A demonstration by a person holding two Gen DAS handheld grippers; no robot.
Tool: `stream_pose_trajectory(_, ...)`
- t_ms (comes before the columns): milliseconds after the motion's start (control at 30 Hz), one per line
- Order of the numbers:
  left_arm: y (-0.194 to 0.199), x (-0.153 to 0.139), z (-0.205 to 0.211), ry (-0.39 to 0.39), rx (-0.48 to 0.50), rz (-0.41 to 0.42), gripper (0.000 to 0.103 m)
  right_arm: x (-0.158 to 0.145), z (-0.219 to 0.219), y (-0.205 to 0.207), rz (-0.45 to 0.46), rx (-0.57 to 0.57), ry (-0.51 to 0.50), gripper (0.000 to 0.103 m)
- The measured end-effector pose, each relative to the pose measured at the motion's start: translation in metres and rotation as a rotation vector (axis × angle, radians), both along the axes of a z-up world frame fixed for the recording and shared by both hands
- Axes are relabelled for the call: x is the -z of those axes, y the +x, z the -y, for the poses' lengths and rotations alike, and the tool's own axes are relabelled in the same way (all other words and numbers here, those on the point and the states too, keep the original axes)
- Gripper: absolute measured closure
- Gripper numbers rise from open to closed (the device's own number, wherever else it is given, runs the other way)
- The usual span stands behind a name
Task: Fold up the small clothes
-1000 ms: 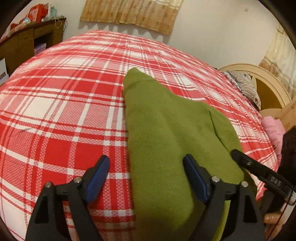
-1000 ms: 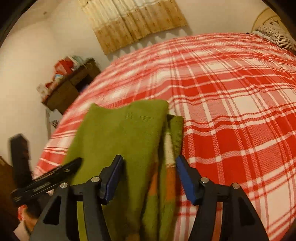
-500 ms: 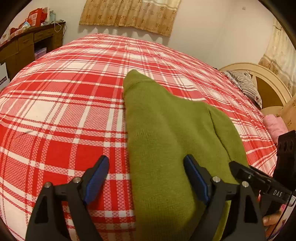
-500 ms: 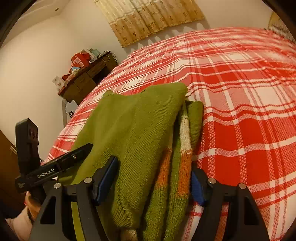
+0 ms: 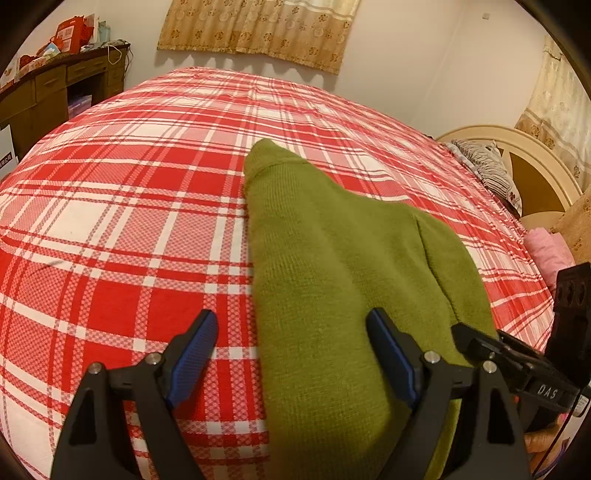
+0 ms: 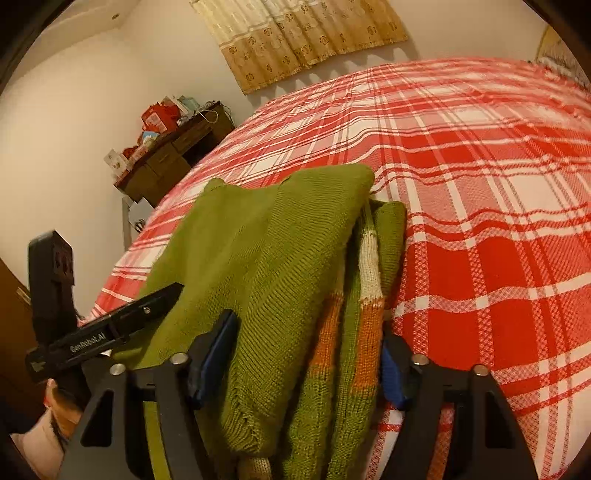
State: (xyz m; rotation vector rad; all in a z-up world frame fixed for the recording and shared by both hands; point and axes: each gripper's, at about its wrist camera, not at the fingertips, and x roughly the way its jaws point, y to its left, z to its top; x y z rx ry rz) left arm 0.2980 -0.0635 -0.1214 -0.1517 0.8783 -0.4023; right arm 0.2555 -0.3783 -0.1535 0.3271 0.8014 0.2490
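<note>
While closing, right gripper (image 6: 308,360) straddles sweater (image 6: 273,258)

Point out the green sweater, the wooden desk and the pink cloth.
green sweater (image 5: 332,266), left wrist view, middle of its folded body.
wooden desk (image 5: 55,88), left wrist view, drawer front.
pink cloth (image 5: 546,251), left wrist view, its middle.

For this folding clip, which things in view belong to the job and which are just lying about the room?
Part of the job:
- green knit sweater with orange and white stripes, partly folded
- plaid bedspread it lies on
- left gripper, jaws wide over the sweater's edge
- right gripper, jaws just closing with the sweater between them

Just lying about:
- wooden desk with red boxes
- curtain
- striped pillow
- pink cloth
</note>
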Motion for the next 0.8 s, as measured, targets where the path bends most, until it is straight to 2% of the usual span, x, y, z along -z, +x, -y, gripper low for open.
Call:
stream_pose_trajectory(367,-0.002,0.000,0.002,-0.004,-0.001,0.003,0.017,0.003,0.005,0.001,-0.006,-0.004,0.032,0.033)
stream_pose_trajectory(433,-0.004,-0.001,0.002,-0.020,0.011,0.010,0.020,0.003,0.005,0.001,-0.006,-0.004,0.034,0.033)
stream_pose_trajectory(500,-0.005,-0.001,0.001,-0.057,0.042,0.014,0.033,0.003,0.004,0.002,-0.007,-0.005,0.035,0.033)
stream_pose_trajectory(567,-0.007,-0.003,0.004,-0.077,0.072,0.019,0.041,0.002,0.003,0.002,-0.005,-0.006,0.028,0.033)
stream_pose_trajectory(800,-0.010,-0.007,0.013,-0.028,0.074,0.048,0.049,0.000,-0.003,-0.001,0.012,-0.014,0.000,0.049)
